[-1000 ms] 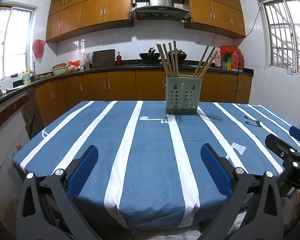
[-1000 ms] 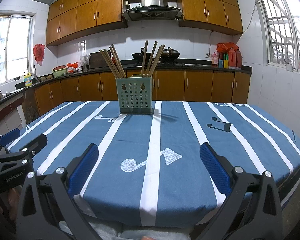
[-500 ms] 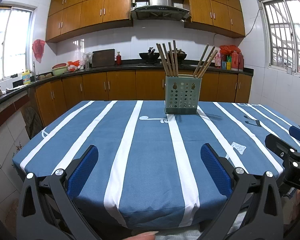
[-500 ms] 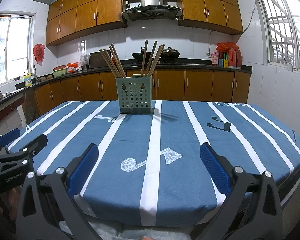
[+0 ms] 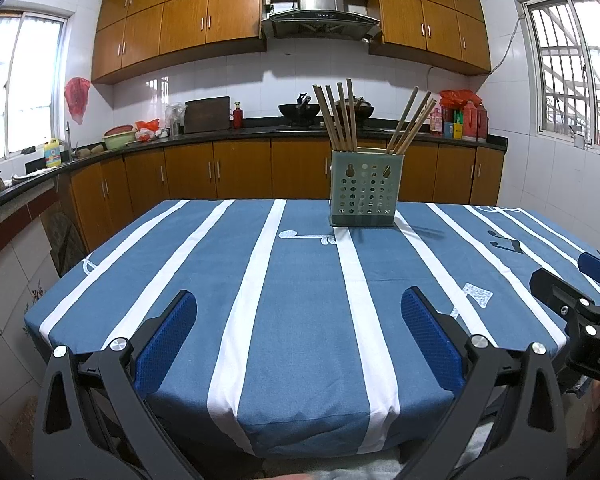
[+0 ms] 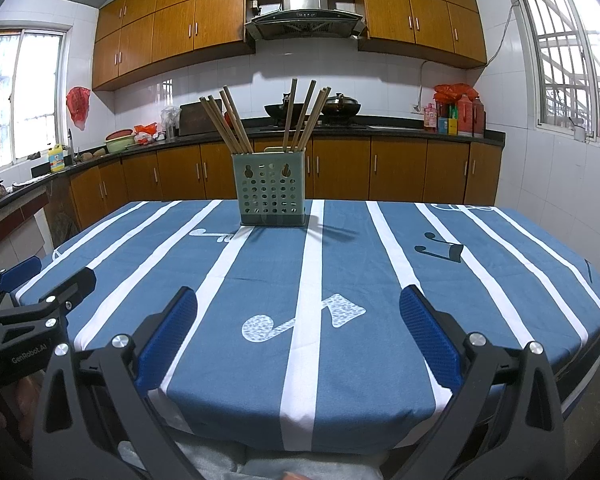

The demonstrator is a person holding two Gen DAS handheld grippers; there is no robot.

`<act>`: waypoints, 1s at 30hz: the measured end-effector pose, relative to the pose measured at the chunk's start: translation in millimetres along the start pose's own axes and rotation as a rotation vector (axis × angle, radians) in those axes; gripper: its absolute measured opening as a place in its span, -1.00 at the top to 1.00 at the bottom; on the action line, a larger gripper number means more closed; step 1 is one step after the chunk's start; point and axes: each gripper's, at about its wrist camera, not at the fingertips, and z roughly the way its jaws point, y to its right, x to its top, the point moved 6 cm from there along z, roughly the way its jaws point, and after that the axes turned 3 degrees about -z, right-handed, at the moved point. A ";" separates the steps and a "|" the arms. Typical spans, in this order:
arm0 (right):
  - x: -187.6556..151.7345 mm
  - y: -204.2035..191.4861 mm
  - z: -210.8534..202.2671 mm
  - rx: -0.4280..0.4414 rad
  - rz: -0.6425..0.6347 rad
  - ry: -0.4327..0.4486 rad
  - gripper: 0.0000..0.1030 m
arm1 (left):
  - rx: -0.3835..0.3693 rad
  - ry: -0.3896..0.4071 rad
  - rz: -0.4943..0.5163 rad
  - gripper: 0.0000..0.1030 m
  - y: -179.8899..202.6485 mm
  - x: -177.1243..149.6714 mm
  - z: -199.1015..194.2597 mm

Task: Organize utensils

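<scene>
A grey-green perforated utensil holder stands at the far side of the table. Several wooden chopsticks lean in its left part and a second bunch in its right part. My left gripper is open at the table's near edge with nothing between its blue pads. My right gripper is open too, empty, beside it at the near edge. Each gripper shows at the side of the other's view: the right one, the left one.
The table wears a blue cloth with white stripes and music notes. Behind it runs a black kitchen counter with woks, bottles, a cutting board and a bowl. Windows flank the room on both sides.
</scene>
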 end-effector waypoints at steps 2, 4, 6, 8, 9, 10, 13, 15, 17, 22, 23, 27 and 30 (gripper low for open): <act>0.4 0.4 0.1 0.000 0.000 0.000 -0.92 | 0.000 -0.001 0.000 -0.97 0.4 -0.1 0.0; 0.1 0.0 0.0 0.000 0.000 -0.001 -0.92 | 0.000 0.000 0.000 -0.97 0.3 0.0 -0.1; 0.8 0.6 0.2 0.000 0.000 -0.001 -0.92 | 0.000 -0.001 0.000 -0.97 0.6 -0.1 -0.1; 0.9 0.7 0.2 0.000 0.000 -0.001 -0.92 | 0.000 0.000 0.000 -0.97 0.2 0.0 0.0; 0.3 -0.1 -0.1 0.001 0.001 -0.001 -0.92 | 0.000 -0.001 0.000 -0.97 0.5 -0.1 -0.1; 1.1 0.7 0.2 0.000 0.001 -0.001 -0.92 | 0.000 0.000 0.000 -0.97 0.2 0.0 0.0; 0.4 -0.2 0.0 0.001 0.001 -0.002 -0.92 | 0.000 -0.001 0.000 -0.97 0.2 0.0 0.0; 0.2 0.2 0.6 0.002 0.000 -0.003 -0.92 | 0.000 -0.002 0.000 -0.97 0.7 -0.6 0.0; 0.2 0.0 0.5 0.002 0.001 -0.003 -0.92 | -0.001 -0.002 0.000 -0.97 0.3 -0.4 0.2; 0.4 -0.1 0.4 0.002 0.001 -0.003 -0.92 | -0.001 -0.003 0.000 -0.97 0.4 -0.9 0.5; 0.6 0.0 0.4 0.002 0.001 -0.003 -0.92 | -0.001 -0.003 0.000 -0.97 0.2 -0.8 0.6; 0.8 0.1 0.3 0.002 0.001 -0.003 -0.92 | 0.000 -0.004 -0.001 -0.97 0.5 -2.1 0.7; 0.9 0.1 0.2 0.002 0.001 -0.003 -0.92 | 0.000 -0.004 -0.001 -0.97 0.3 -3.2 1.3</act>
